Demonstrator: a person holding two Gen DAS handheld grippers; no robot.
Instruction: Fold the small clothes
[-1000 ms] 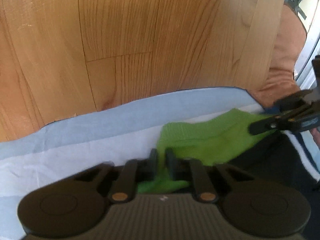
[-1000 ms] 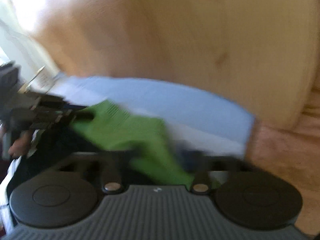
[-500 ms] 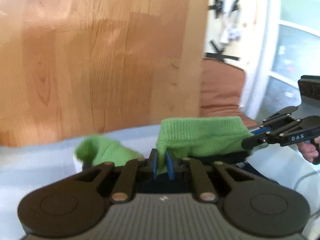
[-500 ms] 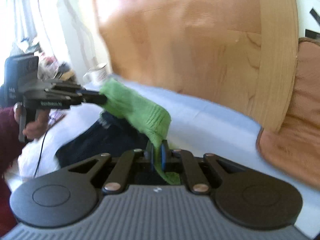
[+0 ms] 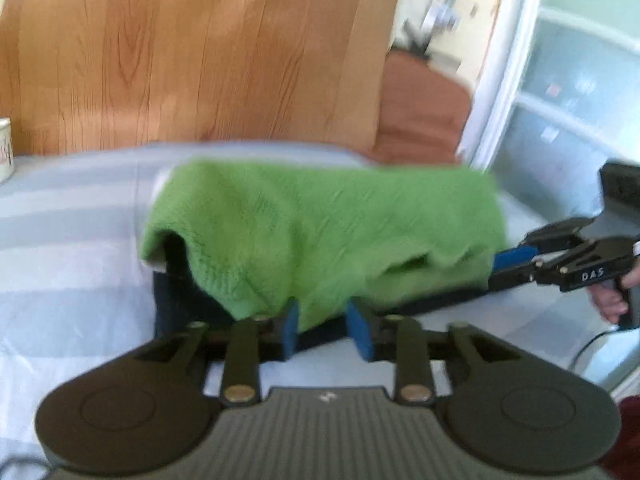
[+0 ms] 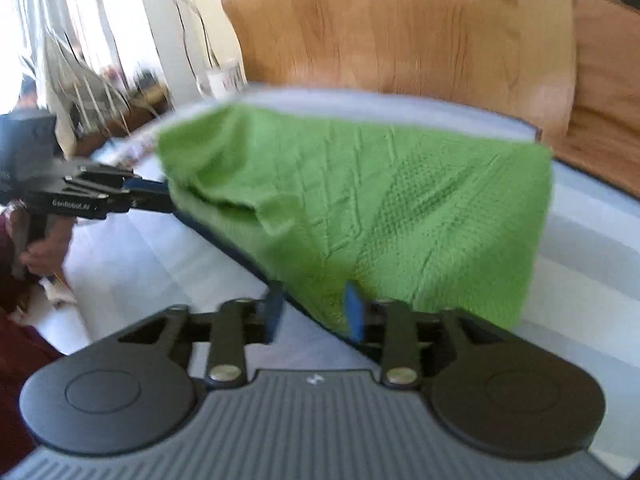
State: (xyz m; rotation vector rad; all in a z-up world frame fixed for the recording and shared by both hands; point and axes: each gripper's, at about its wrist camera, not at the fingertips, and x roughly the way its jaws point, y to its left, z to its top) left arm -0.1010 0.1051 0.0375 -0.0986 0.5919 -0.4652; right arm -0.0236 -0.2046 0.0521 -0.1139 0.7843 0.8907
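Both claws have just been opening, and the green knitted garment [image 5: 320, 232] that hung pinched and narrow between them half a second ago now lies spread wide over a dark navy cloth [image 5: 176, 300] on the pale blue striped bed sheet [image 5: 72, 240]. Left claw [image 5: 325, 326] is released, its blue pads apart with a green hem loose between them. Right claw [image 6: 314, 312] is likewise released around the garment's near edge. Behind stands a wooden headboard [image 5: 200, 52].
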